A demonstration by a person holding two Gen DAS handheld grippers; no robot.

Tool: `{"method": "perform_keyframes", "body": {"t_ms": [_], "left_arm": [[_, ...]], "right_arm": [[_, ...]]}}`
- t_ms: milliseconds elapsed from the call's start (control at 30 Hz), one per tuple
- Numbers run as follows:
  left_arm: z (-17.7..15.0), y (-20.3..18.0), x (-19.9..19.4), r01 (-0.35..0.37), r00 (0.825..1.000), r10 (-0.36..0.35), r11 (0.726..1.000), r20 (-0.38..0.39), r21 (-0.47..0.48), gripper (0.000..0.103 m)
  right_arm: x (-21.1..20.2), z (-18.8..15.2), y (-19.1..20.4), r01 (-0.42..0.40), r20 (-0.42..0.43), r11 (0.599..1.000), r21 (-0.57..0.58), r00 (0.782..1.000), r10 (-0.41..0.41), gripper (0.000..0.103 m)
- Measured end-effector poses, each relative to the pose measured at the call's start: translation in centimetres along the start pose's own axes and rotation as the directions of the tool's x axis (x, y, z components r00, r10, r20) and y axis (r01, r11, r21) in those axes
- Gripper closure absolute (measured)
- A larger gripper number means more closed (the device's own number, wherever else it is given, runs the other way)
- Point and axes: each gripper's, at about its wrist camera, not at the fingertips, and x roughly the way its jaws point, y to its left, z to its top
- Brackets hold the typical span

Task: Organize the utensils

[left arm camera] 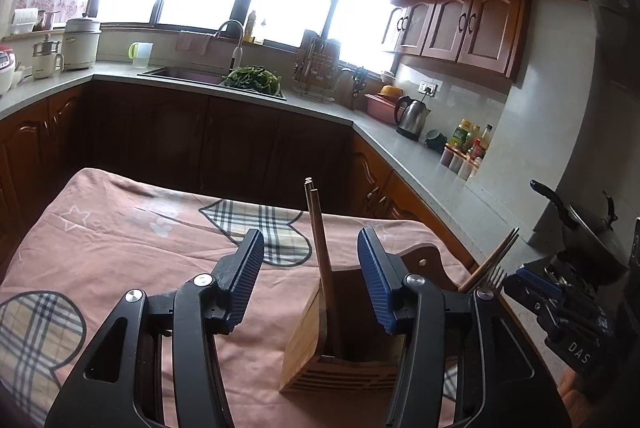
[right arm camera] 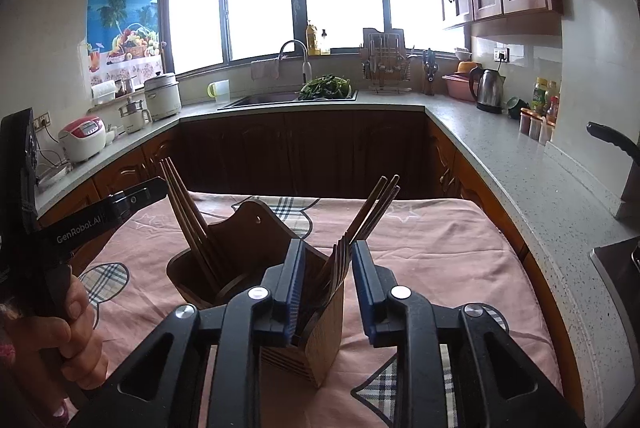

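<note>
- A wooden utensil holder [right arm camera: 320, 324] is standing on the pink patterned cloth [right arm camera: 432, 248] that is covering the table, and it has two compartments.
- Brown chopsticks [right arm camera: 188, 212] are leaning leftward out of the left compartment in the right wrist view; in the left wrist view the same chopsticks [left arm camera: 320, 240] are rising between the two blue pads.
- Forks [right arm camera: 340, 256] are sitting in the right compartment, tines up, with another bundle of chopsticks [right arm camera: 376, 208] slanting to the right behind them.
- The left gripper [left arm camera: 311, 276] is hanging over the holder with its jaws parted, the pads clear of the chopsticks between them.
- The right gripper [right arm camera: 328, 280] is hovering at the fork compartment, jaws parted, the pads pressing on nothing.
- A person's hand [right arm camera: 76, 328] is gripping the left tool's handle.
- Beyond the table, a kitchen counter [right arm camera: 500, 156] is wrapping around a sink [right arm camera: 260, 100] under bright windows.
</note>
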Motion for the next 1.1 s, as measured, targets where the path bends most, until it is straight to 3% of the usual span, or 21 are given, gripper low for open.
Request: {"method": "perform_keyframes", "body": {"t_ms": [400, 533, 600, 633, 667, 700, 733, 1100], "left_arm": [[-0.4, 0.8, -1.4, -0.022, 1.0, 0.022, 1.0, -0.003, -0.004, 0.042], [-0.7, 0.9, -2.2, -0.045, 0.999, 0.046, 0.999, -0.003, 0.013, 0.03], [-0.9, 1.0, -2.6, -0.068, 0.998, 0.068, 0.997, -0.01, 0.022, 0.015], [-1.1, 1.0, -2.8, -0.081, 0.997, 0.081, 0.996, -0.014, 0.023, 0.007], [-1.2, 1.0, -3.2, -0.089, 0.996, 0.089, 0.996, -0.013, 0.024, 0.004], [-1.4, 1.1, -3.6, -0.092, 0.996, 0.093, 0.995, -0.013, 0.025, 0.004], [-1.5, 1.0, -4.0, -0.098, 0.995, 0.098, 0.995, -0.015, 0.031, 0.003], [-4.0, 0.3, -9.6, -0.174, 0.984, 0.178, 0.978, -0.024, 0.119, 0.0]], "right_arm": [[-0.8, -0.4, -0.4, 0.013, 0.011, 0.999, 0.048, 1.0, -0.013, 0.073], [-1.1, -0.7, -0.5, 0.009, 0.016, 0.998, 0.067, 1.0, -0.01, 0.062], [-1.4, -0.9, -0.6, 0.002, 0.017, 0.997, 0.081, 1.0, -0.003, 0.054], [-1.6, -1.0, -0.7, -0.003, 0.023, 0.996, 0.091, 1.0, 0.001, 0.041], [-1.9, -1.3, -0.8, -0.008, 0.032, 0.995, 0.101, 0.999, 0.005, 0.033], [-2.3, -1.5, -0.8, -0.014, 0.047, 0.994, 0.111, 0.999, 0.008, 0.017], [-2.8, -1.7, -0.8, -0.02, 0.067, 0.993, 0.121, 0.998, 0.012, 0.011], [-8.5, -4.3, -0.1, -0.078, 0.161, 0.977, 0.2, 0.986, 0.046, 0.007]]}}
